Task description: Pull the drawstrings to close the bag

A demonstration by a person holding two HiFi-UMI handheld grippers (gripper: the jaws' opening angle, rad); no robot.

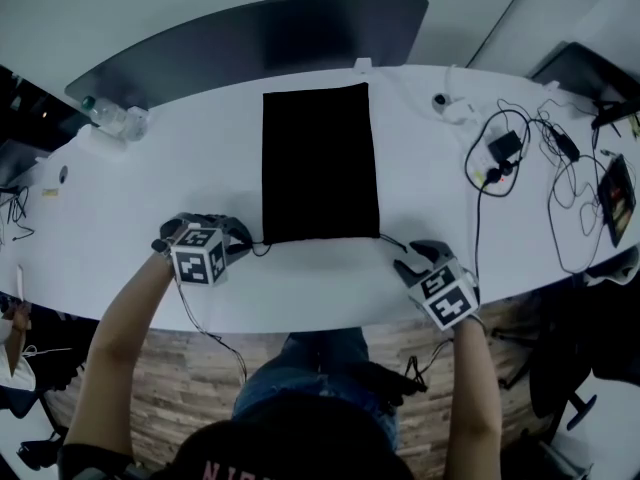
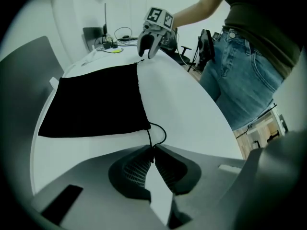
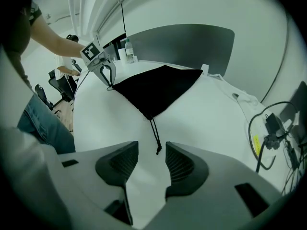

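My left gripper [image 2: 152, 153] — clamped on left drawstring [image 2: 162, 134]. My right gripper [image 3: 152, 156] — jaws apart; right drawstring [image 3: 154, 133] ends between them, running straight ahead to bag [image 3: 158, 87].

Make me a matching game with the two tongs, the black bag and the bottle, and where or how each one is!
Things:
1. left tongs
2. right tongs
3. bag
4. bottle

Places and states:
A. lying flat in the middle of the table
B. open, with the right drawstring end loose between them
C. at the table's far left edge
D. shut on the left drawstring

Pairs: 1-D, 2-B, 3-A, 4-C
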